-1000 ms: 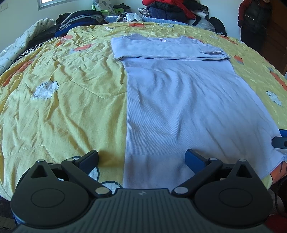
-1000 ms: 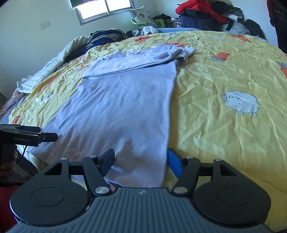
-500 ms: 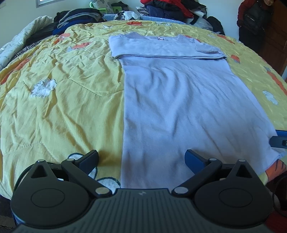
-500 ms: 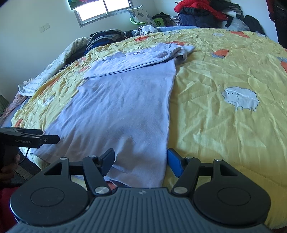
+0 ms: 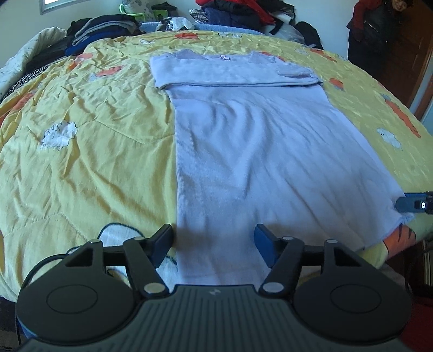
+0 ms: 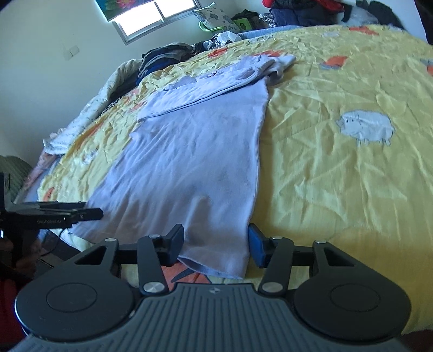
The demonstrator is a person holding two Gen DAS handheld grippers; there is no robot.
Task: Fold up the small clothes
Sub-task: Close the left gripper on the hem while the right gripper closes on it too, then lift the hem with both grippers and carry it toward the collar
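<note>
A lavender long-sleeved top (image 5: 265, 151) lies flat on the yellow bedspread (image 5: 89, 151), its sleeves folded across the far end. My left gripper (image 5: 213, 239) is open, its fingers either side of the hem's near left corner. My right gripper (image 6: 215, 243) is open, its fingers straddling the hem's near right corner of the top (image 6: 189, 162). Each gripper shows at the edge of the other's view, the right one (image 5: 414, 204) and the left one (image 6: 67, 215).
Piles of dark clothes (image 5: 108, 29) and red and navy garments (image 5: 238, 10) lie along the bed's far edge. A person in dark clothing (image 5: 379, 29) stands at the far right by a wooden door. A window (image 6: 151, 16) is on the far wall.
Both grippers have moved forward and lower onto the top's near hem corners. The right gripper's jaws have opened wider.
</note>
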